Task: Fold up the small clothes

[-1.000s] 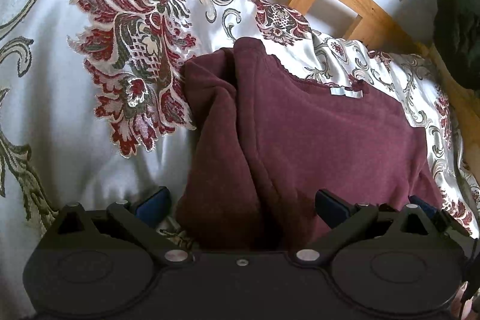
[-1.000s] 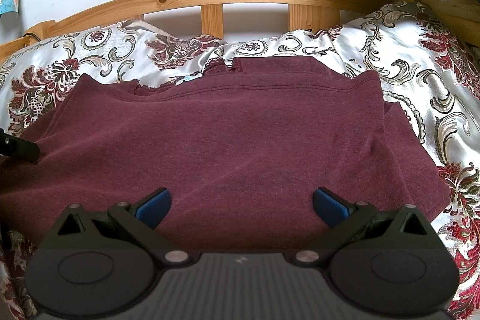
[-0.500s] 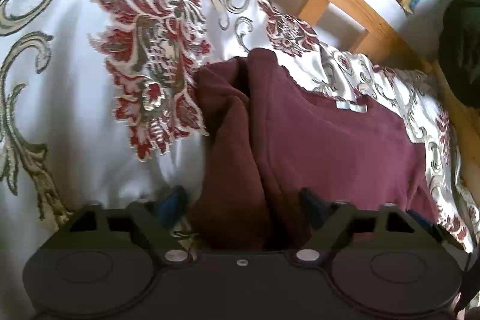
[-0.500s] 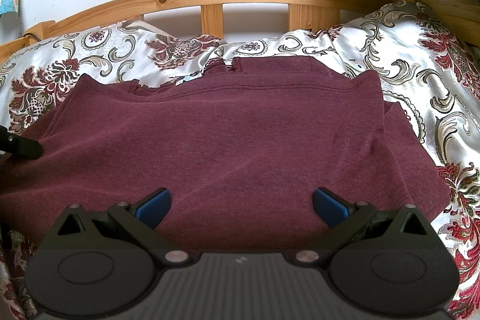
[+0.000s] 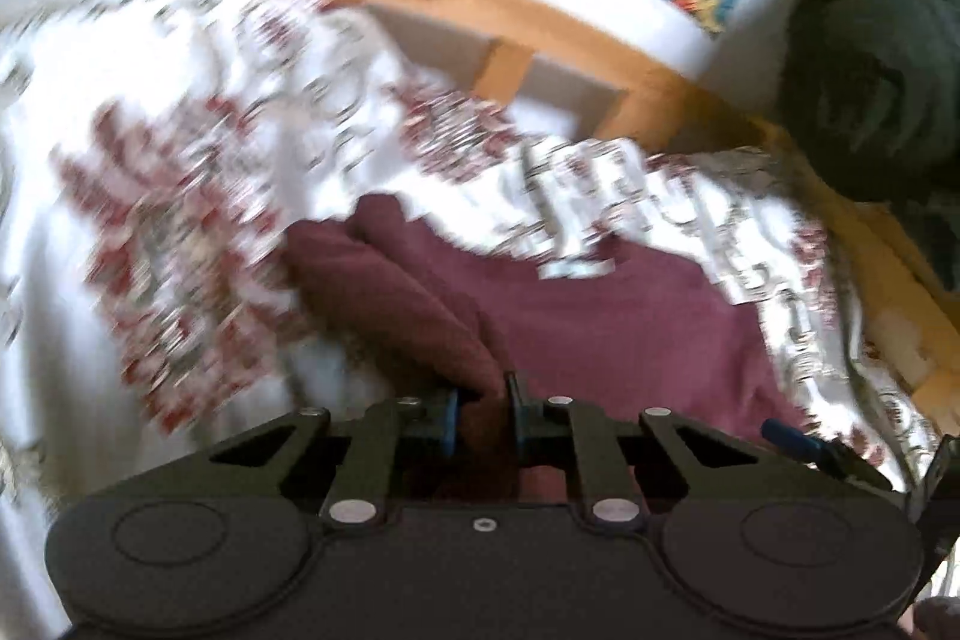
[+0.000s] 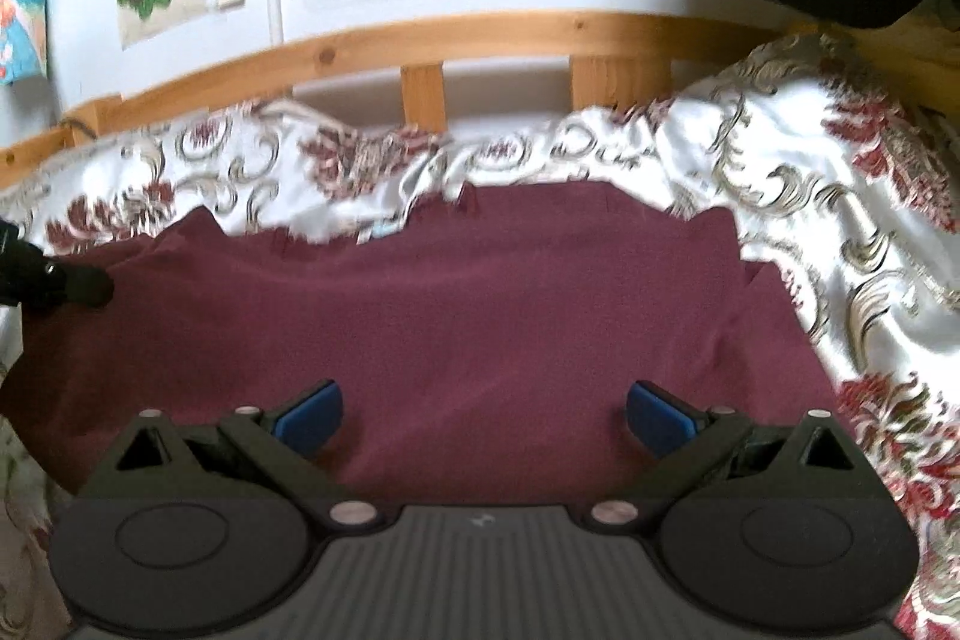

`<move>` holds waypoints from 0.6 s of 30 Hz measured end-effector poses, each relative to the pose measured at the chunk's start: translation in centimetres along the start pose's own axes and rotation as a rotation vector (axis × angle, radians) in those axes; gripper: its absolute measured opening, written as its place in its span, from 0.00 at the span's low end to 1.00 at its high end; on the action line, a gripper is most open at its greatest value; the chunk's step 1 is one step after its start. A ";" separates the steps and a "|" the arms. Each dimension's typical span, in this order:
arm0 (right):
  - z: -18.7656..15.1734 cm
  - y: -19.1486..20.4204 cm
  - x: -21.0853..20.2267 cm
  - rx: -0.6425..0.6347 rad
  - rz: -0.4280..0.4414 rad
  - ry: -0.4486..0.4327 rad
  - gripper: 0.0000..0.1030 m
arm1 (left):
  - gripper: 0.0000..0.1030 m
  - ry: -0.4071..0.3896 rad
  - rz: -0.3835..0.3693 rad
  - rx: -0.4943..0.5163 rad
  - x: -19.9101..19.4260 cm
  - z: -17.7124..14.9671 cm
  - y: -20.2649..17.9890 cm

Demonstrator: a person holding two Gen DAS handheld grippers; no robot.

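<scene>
Jaws of left gripper (image 5: 483, 415) pinch maroon garment (image 5: 600, 328).

Left gripper (image 5: 483, 415) closed tight, blue pads (image 5: 449, 415) pinching a bunched fold of the maroon sweater (image 5: 600, 328) between them, linkage arms drawn in toward the centre. Right gripper (image 6: 483, 415) spread wide, blue pads (image 6: 309, 415) far apart, hovering low over the same sweater with nothing between the fingers. Left gripper's black tip also visible at the left edge of the right wrist view.
</scene>
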State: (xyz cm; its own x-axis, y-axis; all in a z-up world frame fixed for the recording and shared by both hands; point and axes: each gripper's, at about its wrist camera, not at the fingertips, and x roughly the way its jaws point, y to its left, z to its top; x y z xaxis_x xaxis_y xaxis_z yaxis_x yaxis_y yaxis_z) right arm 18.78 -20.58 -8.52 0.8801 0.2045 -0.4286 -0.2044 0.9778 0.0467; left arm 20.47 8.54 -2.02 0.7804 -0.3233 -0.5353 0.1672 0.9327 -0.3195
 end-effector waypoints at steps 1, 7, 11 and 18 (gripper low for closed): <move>0.2 -0.4 -0.4 0.001 -0.009 -0.011 1.00 | 0.16 -0.005 -0.014 0.021 0.2 0.5 -1.1; 0.1 -3.4 -2.1 0.036 -0.076 -0.040 1.00 | 0.13 0.014 -0.079 0.152 3.2 1.7 -7.4; -0.7 -5.8 -2.7 0.084 -0.123 -0.022 1.00 | 0.10 0.081 -0.124 0.200 7.2 1.0 -10.7; -2.3 -8.6 -3.1 0.163 -0.157 0.027 1.00 | 0.27 0.135 -0.172 0.184 10.0 -1.1 -12.0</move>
State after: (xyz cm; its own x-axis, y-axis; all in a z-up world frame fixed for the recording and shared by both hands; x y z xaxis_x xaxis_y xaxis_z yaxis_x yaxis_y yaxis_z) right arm 16.84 -29.67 -9.65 0.8832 0.0503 -0.4662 0.0077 0.9926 0.1216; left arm 25.62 -6.02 -4.42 0.6458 -0.4864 -0.5885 0.4063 0.8715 -0.2744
